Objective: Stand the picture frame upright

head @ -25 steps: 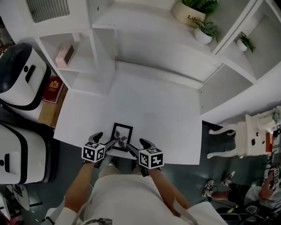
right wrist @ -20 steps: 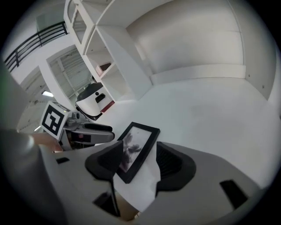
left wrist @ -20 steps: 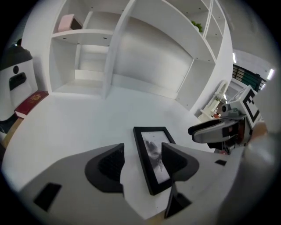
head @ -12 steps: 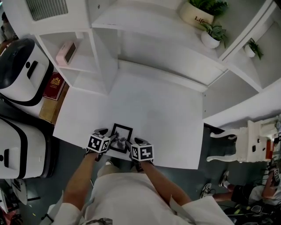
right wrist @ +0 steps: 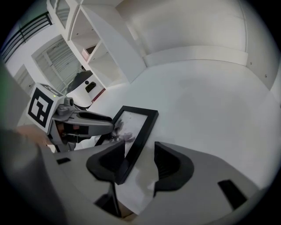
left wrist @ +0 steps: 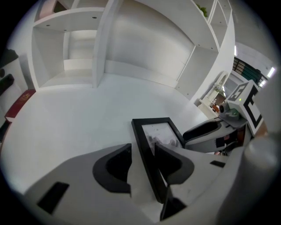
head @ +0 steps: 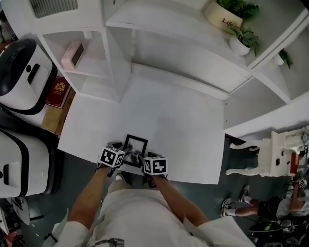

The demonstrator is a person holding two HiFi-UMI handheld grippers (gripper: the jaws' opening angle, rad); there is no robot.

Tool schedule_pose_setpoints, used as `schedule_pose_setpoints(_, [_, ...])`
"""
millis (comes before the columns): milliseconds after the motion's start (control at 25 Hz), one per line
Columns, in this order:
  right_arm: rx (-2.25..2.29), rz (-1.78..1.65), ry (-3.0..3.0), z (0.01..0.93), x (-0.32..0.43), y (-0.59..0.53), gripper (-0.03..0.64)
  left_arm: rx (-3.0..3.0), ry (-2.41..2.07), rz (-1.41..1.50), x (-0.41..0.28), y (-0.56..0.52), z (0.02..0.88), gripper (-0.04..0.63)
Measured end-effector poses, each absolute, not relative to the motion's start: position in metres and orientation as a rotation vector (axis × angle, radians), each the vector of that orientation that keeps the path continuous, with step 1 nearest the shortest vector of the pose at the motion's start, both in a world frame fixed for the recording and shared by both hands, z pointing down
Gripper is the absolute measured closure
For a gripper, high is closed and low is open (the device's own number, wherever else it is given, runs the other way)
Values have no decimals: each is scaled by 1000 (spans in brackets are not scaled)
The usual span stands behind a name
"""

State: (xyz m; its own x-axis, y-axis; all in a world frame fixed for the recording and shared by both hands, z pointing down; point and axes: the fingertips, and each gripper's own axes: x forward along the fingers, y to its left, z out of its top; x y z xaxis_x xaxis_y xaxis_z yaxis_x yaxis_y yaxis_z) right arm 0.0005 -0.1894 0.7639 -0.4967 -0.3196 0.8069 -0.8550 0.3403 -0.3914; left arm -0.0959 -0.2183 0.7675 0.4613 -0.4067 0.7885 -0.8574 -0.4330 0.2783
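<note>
Lower than before: left hand-held gripper (left wrist: 142, 151) and right hand-held gripper (right wrist: 139, 149), jaws closing, each straddle a side of the picture frame (head: 135, 146), unclamped. We log it flat at the surface's (head: 169, 120) near edge. Planter (head: 226, 20): "Life".

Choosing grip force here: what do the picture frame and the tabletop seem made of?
Picture frame: matte black border with crisp square edges, wood or plastic, unclear which. Tabletop: smooth white surface with a soft, even sheen, probably painted or laminated board.

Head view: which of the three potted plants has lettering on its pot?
The leftmost, largest plant: its wide cream pot bears dark lettering; the two smaller plants stand in plain white ones.
</note>
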Motion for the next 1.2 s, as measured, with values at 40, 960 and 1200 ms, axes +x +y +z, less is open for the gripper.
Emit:
schedule_pose_setpoints(40, [1031,1100,-1987,764,0,-190,399,2030,-1055,832,-96,-218,767,420])
schedule_pose_setpoints(960, [1098,1143,-2180,732,26,-219,516,2047,-1175,517,-67,-227,729,506])
schedule_pose_setpoints(1200, [1148,1002,-2380,660,31,-257,518,2197,-1328,411,-64,-262,654,508])
